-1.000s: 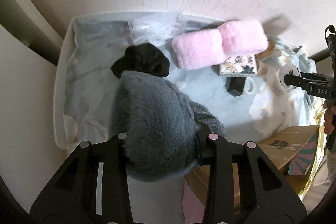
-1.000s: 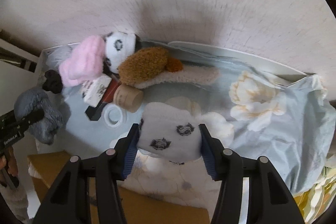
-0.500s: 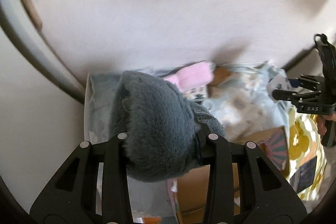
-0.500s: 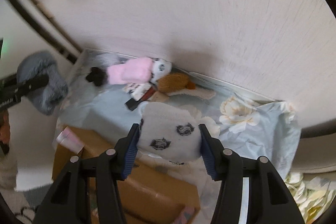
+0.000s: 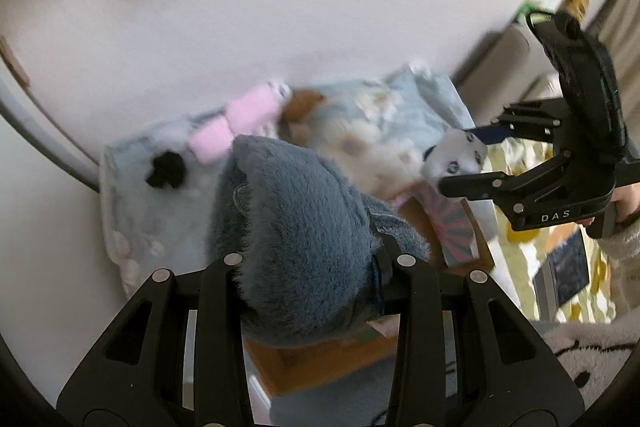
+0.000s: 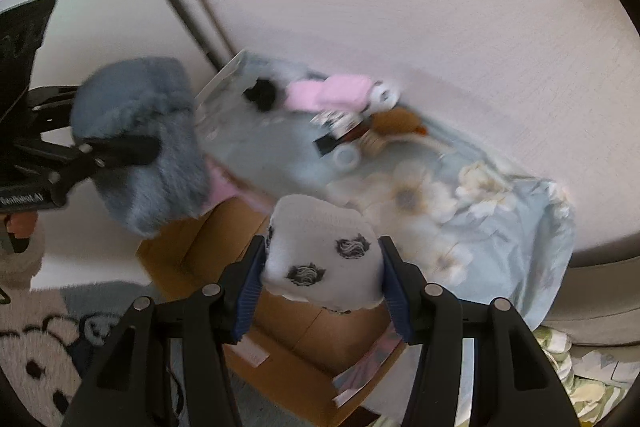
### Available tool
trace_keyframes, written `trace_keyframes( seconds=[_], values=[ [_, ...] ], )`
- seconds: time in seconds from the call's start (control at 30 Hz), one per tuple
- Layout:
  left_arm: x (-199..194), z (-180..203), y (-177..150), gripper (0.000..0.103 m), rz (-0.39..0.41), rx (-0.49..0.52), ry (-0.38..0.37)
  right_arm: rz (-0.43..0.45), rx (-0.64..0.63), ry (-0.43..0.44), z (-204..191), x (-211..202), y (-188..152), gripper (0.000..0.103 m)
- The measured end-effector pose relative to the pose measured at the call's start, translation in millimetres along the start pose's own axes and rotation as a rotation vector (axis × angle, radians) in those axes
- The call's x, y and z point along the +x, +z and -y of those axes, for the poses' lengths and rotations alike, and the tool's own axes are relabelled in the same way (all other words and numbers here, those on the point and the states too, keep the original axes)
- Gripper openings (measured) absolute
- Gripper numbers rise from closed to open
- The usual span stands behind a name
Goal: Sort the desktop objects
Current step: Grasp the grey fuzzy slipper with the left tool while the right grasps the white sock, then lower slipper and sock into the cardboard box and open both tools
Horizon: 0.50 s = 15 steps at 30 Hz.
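My left gripper [image 5: 310, 263] is shut on a fluffy grey-blue sock [image 5: 296, 227], held high above the table; it also shows in the right wrist view [image 6: 140, 143]. My right gripper [image 6: 322, 267] is shut on a white sock with black flower marks [image 6: 320, 251], seen from the left wrist view [image 5: 456, 159]. Both hang over an open cardboard box [image 6: 208, 251]. On the blue floral cloth [image 6: 480, 211] lie pink fluffy socks [image 6: 328, 93], a black sock [image 6: 262, 93], a brown sock [image 6: 396, 119] and a white-black sock [image 6: 386, 93].
A patterned small box [image 6: 336, 121], a dark item [image 6: 326, 145], a white ring [image 6: 346, 159] and a beige jar [image 6: 374, 145] sit mid-cloth. A wall stands behind the table. A bear-pattern rug [image 6: 36, 347] lies on the floor.
Both grippers have risen and pulled back from the table with their socks, now over the cardboard box. The table items look smaller and farther away.
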<state>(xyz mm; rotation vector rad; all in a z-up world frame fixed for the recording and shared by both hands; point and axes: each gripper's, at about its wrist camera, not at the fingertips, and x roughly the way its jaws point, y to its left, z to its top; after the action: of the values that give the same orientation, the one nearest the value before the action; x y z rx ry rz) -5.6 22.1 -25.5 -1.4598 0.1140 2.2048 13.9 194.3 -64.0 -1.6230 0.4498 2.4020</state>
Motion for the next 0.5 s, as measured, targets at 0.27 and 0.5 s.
trace_keyframes(
  seconds=[0.27,0.5],
  values=[
    [44.9,11.0,-38.5,0.033,-0.119,0.015,0.056,-0.089,-0.047,-0.044,-18.0,36.6,-37.0,0.051],
    [87.4,3.8,-66.8,0.033,-0.186,0.010,0.075,-0.152,-0.033,-0.071,-21.1,71.5,-55.7,0.051]
  ],
)
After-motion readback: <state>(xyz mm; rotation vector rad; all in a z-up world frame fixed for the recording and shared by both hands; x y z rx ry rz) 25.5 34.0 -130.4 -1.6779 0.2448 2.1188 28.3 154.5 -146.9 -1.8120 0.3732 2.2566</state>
